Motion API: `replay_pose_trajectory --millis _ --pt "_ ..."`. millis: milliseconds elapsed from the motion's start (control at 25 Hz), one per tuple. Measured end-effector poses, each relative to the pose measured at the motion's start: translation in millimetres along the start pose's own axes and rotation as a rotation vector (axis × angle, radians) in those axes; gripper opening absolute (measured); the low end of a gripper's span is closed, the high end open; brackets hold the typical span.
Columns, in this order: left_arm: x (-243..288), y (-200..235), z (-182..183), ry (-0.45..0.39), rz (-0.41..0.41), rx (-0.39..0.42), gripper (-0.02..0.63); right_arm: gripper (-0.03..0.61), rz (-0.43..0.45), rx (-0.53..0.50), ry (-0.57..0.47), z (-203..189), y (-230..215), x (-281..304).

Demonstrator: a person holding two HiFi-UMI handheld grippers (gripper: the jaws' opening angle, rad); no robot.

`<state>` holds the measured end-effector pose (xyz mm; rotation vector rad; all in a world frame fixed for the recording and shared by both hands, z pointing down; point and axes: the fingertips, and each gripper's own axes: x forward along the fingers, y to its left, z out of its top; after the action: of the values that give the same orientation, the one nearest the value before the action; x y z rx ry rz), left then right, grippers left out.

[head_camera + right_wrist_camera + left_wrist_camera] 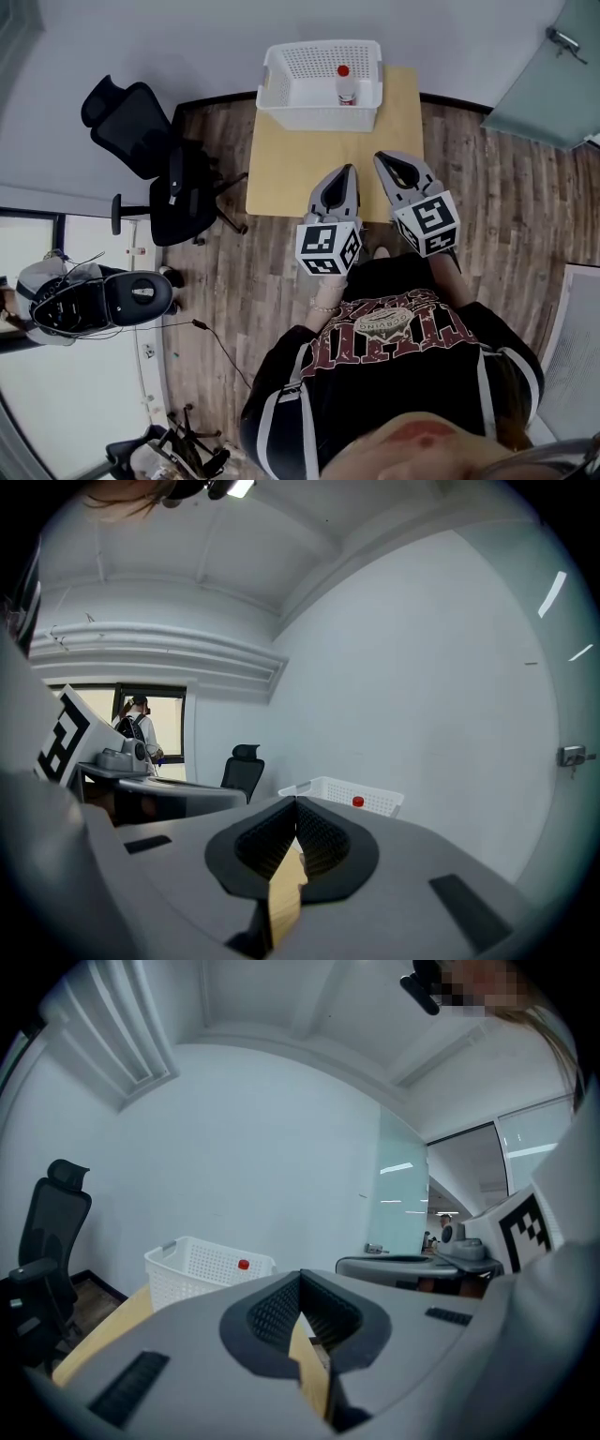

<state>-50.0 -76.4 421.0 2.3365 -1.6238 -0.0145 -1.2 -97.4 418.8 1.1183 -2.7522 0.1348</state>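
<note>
I hold both grippers side by side above the near edge of a small wooden table [309,159]. My left gripper [348,169] is shut with its jaw tips together and nothing between them. My right gripper [382,157] is shut and empty too. A white perforated basket [319,82] stands at the table's far end. Inside it is a clear bottle with a red cap [345,84]. In the left gripper view the basket [202,1274] and the red cap [244,1264] lie ahead beyond the jaws. The right gripper view shows the basket [347,795] and cap [358,802] farther off.
A black office chair [155,164] stands left of the table on the wood floor. A second chair or device [103,300] is at the lower left. White walls lie behind the table, and a glass door [544,75] is at the right.
</note>
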Motion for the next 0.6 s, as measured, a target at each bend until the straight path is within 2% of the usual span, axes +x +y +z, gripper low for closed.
replay_pose_trajectory --millis 600 --pt "49.5 38.4 17.3 0.025 -0.06 0.003 0.046 0.018 -0.049 0.019 0.018 7.8 -23.7 54.1"
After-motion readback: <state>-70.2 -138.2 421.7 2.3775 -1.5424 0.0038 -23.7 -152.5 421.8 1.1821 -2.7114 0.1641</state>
